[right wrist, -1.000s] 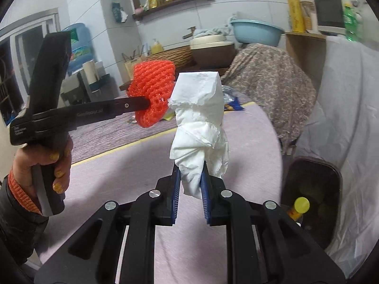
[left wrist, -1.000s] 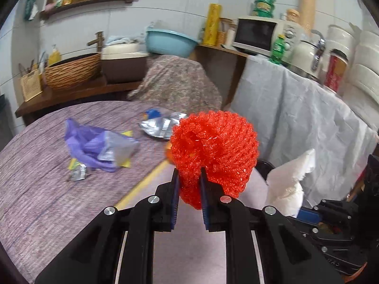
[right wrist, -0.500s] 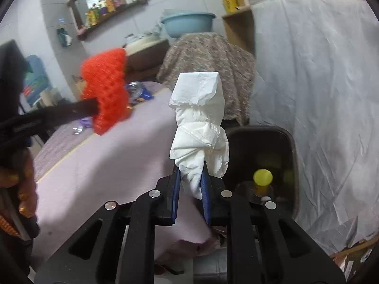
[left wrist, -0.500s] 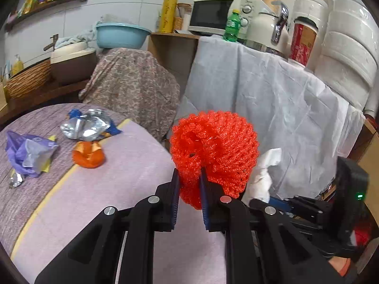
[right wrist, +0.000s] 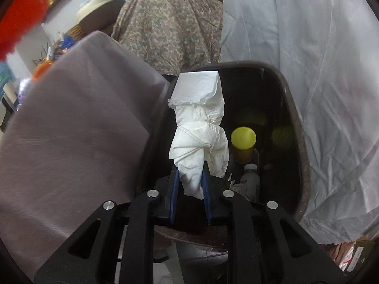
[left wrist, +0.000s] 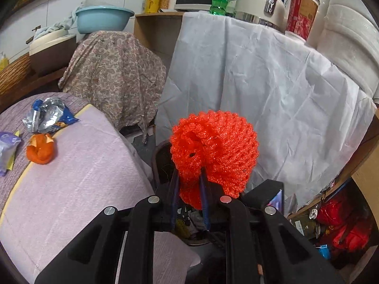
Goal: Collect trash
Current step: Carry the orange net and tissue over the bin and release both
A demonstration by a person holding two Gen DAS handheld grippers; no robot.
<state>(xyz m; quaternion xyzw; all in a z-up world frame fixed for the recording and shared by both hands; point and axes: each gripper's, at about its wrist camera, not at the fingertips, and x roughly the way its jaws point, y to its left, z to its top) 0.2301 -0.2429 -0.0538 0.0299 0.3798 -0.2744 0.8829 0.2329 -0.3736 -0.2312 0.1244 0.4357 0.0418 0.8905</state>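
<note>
Right gripper [right wrist: 189, 187], jaws just opening, has the tissue [right wrist: 199, 127] loose between them above the bin [right wrist: 293, 127]; left gripper [left wrist: 189, 189] pinches the red net [left wrist: 215, 151]

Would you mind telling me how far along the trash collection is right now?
Done: bottles already lie in the dark bin. In hand: the right gripper, jaws just opening, has a crumpled tissue between them over the bin; the left gripper holds a red foam net. Left: orange peel and wrappers on the table.
</note>
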